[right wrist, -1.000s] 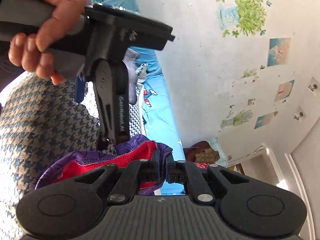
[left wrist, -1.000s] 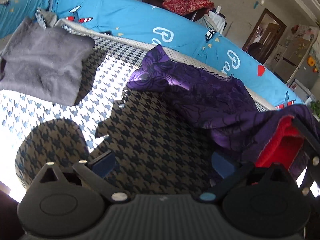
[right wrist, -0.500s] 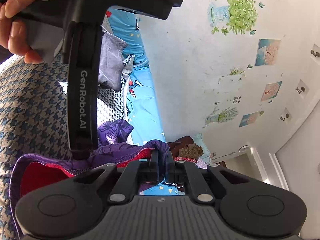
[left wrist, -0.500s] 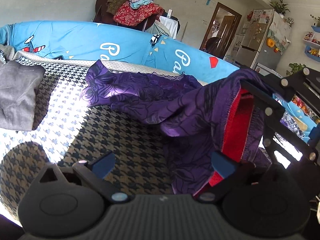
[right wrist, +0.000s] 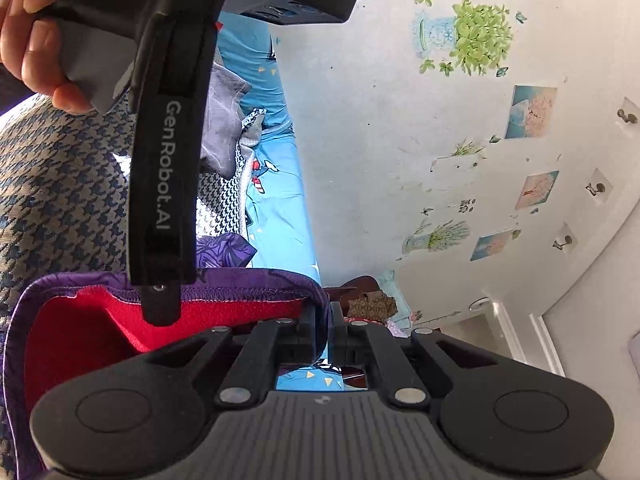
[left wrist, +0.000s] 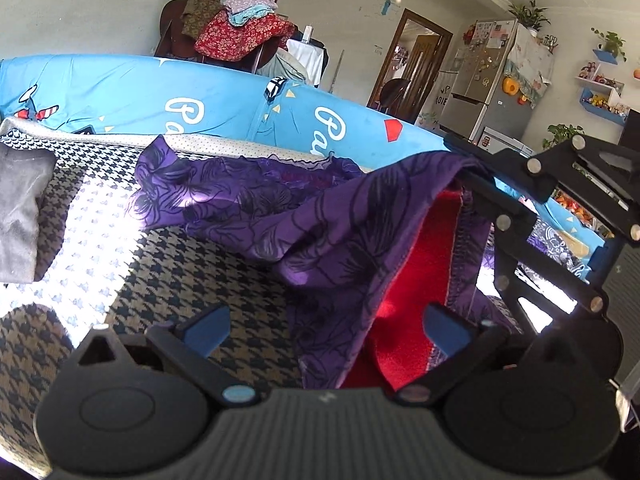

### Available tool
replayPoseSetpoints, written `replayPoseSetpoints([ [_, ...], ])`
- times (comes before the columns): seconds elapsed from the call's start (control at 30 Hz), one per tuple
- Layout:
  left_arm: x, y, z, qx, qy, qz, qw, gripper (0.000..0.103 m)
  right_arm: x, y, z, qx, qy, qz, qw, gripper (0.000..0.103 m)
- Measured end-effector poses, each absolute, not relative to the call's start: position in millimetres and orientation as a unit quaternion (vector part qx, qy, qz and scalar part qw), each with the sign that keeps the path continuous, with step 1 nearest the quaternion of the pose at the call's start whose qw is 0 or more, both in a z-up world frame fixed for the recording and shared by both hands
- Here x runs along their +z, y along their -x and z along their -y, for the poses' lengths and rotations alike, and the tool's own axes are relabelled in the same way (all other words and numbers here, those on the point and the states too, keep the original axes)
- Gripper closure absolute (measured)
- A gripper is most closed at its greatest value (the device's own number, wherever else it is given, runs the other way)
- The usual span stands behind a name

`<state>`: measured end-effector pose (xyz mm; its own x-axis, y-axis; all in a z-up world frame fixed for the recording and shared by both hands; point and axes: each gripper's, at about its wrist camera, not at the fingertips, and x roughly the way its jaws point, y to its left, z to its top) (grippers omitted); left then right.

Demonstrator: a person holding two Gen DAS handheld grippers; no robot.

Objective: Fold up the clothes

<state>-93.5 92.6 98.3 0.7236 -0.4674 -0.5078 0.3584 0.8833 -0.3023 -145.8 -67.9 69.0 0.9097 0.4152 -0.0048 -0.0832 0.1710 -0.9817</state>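
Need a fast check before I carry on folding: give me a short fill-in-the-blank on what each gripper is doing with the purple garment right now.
1. The right gripper is ____ on the hem of the purple garment.
2. The left gripper has its jaws ____.
3. The garment's lining is ____.
4. A folded ____ garment lies on the houndstooth cover.

Missing words: shut; open; red; grey

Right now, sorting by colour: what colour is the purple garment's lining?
Red lining, clearest in the left wrist view.
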Motion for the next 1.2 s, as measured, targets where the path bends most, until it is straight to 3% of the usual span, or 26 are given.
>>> replayPoseSetpoints([
  [0.3, 97.0, 95.2, -98.1, -0.12, 0.127, -0.277, 0.945, 0.0, 67.2, 146.2, 63.6, 0.175, 0.607, 0.133, 0.764, 0.1],
  [0.6, 96.2, 106.8, -135.7, 0.084, 0.151, -0.328, 0.929, 0.0, 52.8, 158.3, 45.1, 0.228, 0.573, 0.135, 0.775, 0.101],
  [0.67, 95.9, 112.0, -136.1, 0.118, 0.142, -0.342, 0.921, 0.0, 44.8, 162.9, 37.5, 0.246, 0.567, 0.132, 0.775, 0.096],
  [0.77, 95.3, 123.7, -133.7, 0.138, 0.131, -0.351, 0.917, 0.0, 31.0, 169.2, 28.1, 0.284, 0.568, 0.097, 0.766, 0.085],
  [1.0, 99.0, 149.5, -127.0, 0.137, 0.122, -0.358, 0.915, 0.0, 20.1, 175.8, 38.7, 0.349, 0.498, -0.034, 0.793, 0.082],
  [1.2, 122.5, 157.6, -118.3, 0.092, 0.144, -0.319, 0.932, 0.0, 25.9, 171.5, 58.7, 0.334, 0.445, -0.082, 0.827, 0.077],
])
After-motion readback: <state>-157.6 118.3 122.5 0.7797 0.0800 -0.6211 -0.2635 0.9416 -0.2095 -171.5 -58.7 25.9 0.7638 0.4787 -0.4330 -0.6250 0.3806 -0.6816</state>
